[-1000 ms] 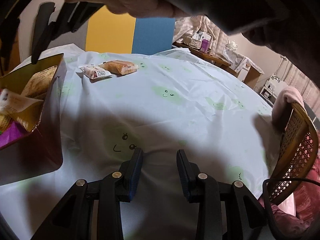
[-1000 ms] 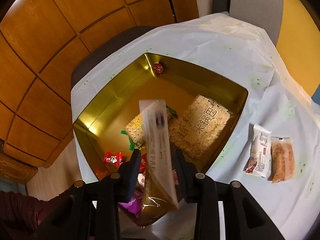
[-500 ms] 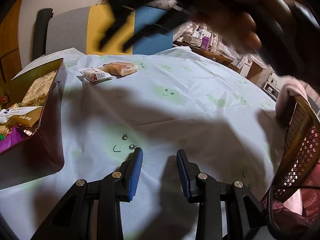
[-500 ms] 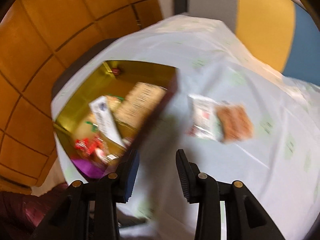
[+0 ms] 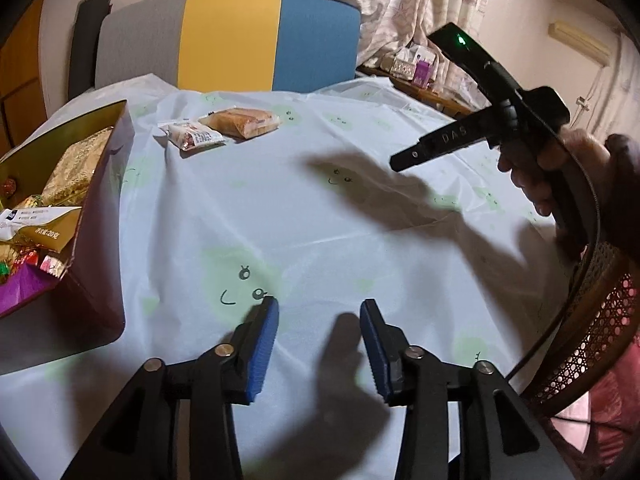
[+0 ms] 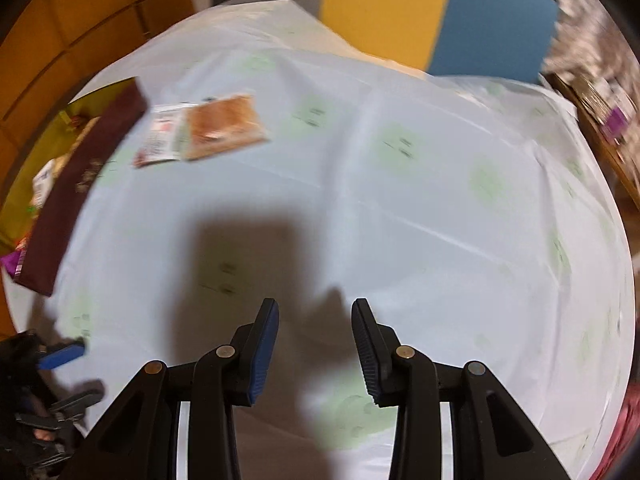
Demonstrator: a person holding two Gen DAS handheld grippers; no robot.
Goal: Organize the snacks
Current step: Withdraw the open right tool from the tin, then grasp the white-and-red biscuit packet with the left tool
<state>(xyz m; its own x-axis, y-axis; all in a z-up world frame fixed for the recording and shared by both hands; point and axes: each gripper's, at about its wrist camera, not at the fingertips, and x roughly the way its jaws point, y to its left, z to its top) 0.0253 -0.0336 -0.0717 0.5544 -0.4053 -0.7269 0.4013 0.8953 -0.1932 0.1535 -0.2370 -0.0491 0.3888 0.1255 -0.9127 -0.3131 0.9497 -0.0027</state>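
Observation:
A gold-lined maroon box (image 5: 100, 240) sits at the table's left with several snacks inside, a long white-and-gold packet (image 5: 40, 224) on top. Two packets lie on the pale tablecloth (image 5: 360, 220) beyond it: a white-and-red one (image 5: 192, 135) and an orange-brown one (image 5: 242, 122). My left gripper (image 5: 320, 308) hovers low over the cloth, its jaws opening with nothing between them. My right gripper (image 6: 315, 306) is open and empty above the middle of the cloth, with the box (image 6: 80, 168) and both packets (image 6: 160, 136) (image 6: 224, 124) off to its upper left.
A chair with a grey, yellow and blue back (image 5: 228, 40) stands behind the table. A rattan chair (image 5: 592, 320) is at the right edge. A cluttered side table (image 5: 412, 64) sits by the curtains. Wooden panelling (image 6: 80, 8) lies left.
The long packet left my right gripper and now lies in the box. The right gripper swung away from the box to above the bare cloth. My left jaws have widened.

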